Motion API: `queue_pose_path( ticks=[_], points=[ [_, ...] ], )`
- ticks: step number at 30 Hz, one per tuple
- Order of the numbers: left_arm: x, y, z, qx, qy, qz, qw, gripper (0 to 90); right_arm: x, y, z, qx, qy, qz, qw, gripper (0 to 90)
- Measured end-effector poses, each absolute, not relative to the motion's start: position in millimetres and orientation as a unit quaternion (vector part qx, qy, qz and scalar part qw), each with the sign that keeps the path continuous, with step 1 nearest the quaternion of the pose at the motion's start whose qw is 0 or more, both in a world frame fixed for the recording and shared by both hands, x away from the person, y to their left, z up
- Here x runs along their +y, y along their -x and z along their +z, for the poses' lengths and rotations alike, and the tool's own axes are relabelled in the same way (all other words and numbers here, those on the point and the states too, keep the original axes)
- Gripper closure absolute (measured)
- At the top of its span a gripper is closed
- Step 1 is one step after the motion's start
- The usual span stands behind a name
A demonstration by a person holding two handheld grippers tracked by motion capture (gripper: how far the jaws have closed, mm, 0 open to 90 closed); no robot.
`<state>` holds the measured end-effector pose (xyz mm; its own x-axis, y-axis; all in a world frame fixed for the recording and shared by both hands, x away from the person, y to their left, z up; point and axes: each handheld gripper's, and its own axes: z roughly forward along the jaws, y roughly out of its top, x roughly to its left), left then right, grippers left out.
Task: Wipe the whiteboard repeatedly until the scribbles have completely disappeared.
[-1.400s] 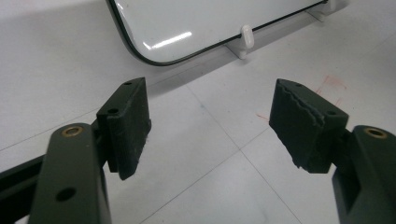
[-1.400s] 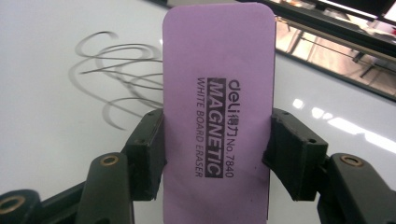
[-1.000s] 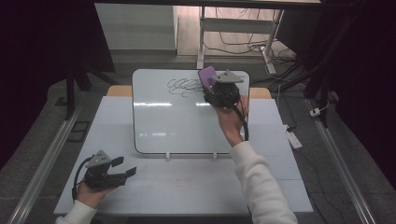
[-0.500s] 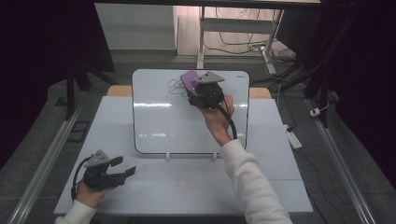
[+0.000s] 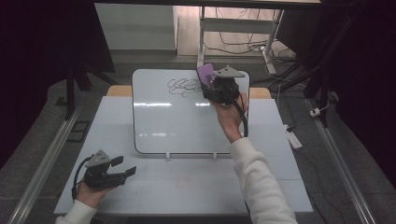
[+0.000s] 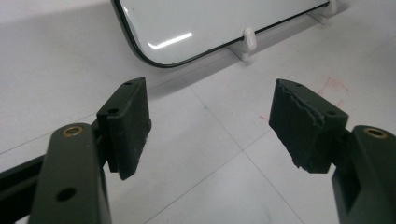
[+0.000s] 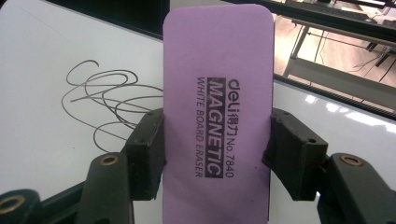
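Note:
A white whiteboard (image 5: pixel 182 126) stands propped on the table, with a black scribble (image 5: pixel 183 87) near its top edge. My right gripper (image 5: pixel 211 84) is shut on a purple magnetic whiteboard eraser (image 5: pixel 205 73), held at the board's top just right of the scribble. In the right gripper view the eraser (image 7: pixel 217 93) stands upright between the jaws, printed side facing the camera, with the scribble (image 7: pixel 109 100) to its left. My left gripper (image 5: pixel 123 166) rests open near the table's front left corner. Nothing is between the jaws of my left gripper (image 6: pixel 210 121).
The board rests on small white feet (image 6: pixel 249 39) near the middle of the pale table (image 5: pixel 187 186). Faint red marks (image 6: pixel 334 86) stain the table surface. Metal rails (image 5: pixel 42 163) run along both sides, and a desk frame and cables (image 5: pixel 243 42) lie beyond the board.
My right gripper swept the eraser left toward the scribble, then back right to the board's top. The left gripper has stayed put.

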<state>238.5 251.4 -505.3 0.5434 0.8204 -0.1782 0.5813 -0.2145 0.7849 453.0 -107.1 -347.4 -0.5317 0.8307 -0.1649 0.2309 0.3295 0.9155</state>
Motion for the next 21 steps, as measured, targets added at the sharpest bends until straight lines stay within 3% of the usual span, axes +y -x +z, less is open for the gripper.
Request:
queue_pose_path(
  ticks=[10,21],
  points=[
    [251.7,-238.3,-505.0,0.457,-0.766,0.139,0.43,29.6,-89.0,-452.0,-352.9,0.755,-0.339,0.453,0.332,41.0],
    [250.3,-237.8,-504.5,0.457,-0.766,0.14,0.431,29.6,-35.6,-449.7,-363.8,0.774,-0.299,0.46,0.315,41.0]
  ],
)
